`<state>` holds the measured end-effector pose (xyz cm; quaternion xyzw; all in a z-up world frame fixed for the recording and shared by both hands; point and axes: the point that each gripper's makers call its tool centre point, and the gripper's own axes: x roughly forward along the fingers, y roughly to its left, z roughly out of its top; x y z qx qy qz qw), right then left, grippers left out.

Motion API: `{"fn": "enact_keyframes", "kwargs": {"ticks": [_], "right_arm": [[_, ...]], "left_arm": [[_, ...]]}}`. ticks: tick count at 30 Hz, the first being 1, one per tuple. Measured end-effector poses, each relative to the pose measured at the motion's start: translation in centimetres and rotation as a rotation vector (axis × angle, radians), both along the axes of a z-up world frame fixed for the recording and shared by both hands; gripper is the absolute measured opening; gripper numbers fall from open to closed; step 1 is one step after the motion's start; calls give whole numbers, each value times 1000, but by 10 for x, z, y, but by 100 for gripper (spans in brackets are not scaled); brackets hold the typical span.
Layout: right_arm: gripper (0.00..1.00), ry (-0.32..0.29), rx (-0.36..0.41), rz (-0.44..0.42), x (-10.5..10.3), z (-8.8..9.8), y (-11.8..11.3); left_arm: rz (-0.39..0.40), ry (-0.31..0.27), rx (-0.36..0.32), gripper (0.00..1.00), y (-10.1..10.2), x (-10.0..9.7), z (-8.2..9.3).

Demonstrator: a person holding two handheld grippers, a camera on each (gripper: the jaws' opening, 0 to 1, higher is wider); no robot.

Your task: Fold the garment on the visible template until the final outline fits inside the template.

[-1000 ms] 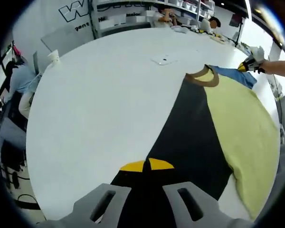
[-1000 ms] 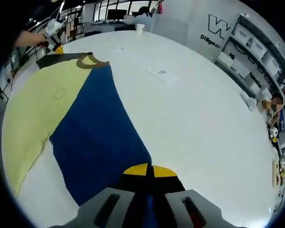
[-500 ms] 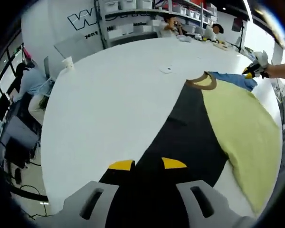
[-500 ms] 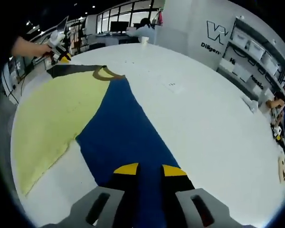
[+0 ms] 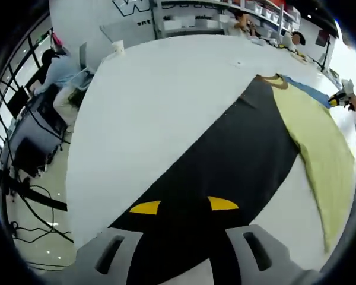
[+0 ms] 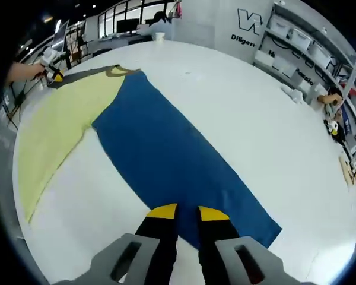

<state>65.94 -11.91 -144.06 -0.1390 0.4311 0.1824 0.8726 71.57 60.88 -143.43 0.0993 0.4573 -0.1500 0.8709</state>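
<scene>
While both grippers hover above the garment:
Left gripper (image 5: 184, 205): jaws apart, over black sleeve (image 5: 225, 166).
Right gripper (image 6: 186, 212): jaws parted, blue sleeve (image 6: 172, 160) at 12 o'clock.
Advice: pinch each sleeve end, fold toward yellow body (image 6: 59, 124).

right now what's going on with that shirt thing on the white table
A person is working a garment spread flat on a white table, a two-jaw gripper in each hand. The left gripper stands open over the black sleeve; the right gripper stands open over the blue sleeve. Both sleeves lie stretched out from the pale yellow body. No fold is visible yet. Whether either gripper touches the cloth can't be told.
</scene>
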Motion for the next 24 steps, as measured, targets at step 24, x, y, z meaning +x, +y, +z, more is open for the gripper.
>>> {"fn": "enact_keyframes", "kwargs": {"ticks": [24], "right_arm": [[4, -25, 38, 129, 12, 26, 62]], "left_arm": [[-47, -51, 26, 29, -11, -4, 18]]}}
